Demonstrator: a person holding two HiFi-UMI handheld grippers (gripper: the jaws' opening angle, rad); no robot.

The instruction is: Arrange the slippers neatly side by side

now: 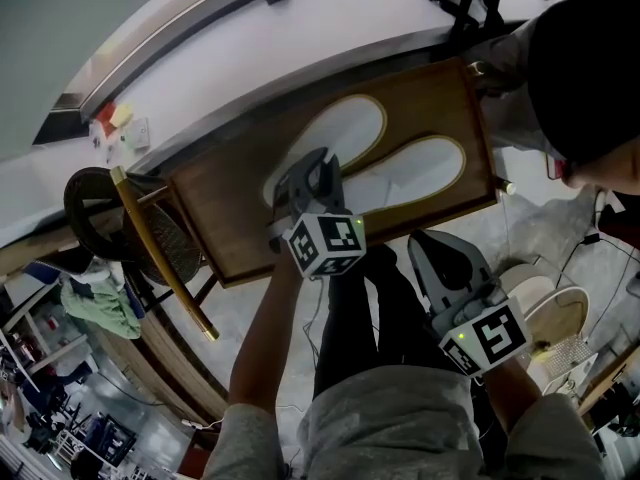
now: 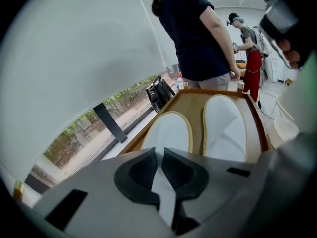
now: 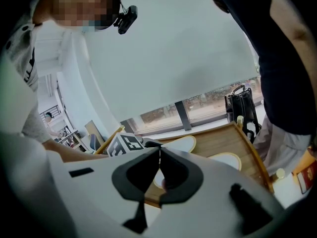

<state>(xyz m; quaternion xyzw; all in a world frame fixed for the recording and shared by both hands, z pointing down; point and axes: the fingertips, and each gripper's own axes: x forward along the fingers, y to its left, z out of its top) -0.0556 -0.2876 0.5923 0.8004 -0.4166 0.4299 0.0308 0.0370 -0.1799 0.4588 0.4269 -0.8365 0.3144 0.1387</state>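
Two slippers (image 1: 420, 168) parallel lengthwise, left tongs (image 1: 325, 158) grasping left slipper (image 1: 345, 128) by near end, right tongs (image 1: 427, 241) clenched

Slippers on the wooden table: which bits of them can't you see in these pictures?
Head view: the left slipper's near end, covered by the left gripper.
Left gripper view: how much slipper the jaws pinch, hidden by that gripper's own body.
Right gripper view: most of both slippers, behind the shut right gripper.
Undersides: against the wooden table in every view.
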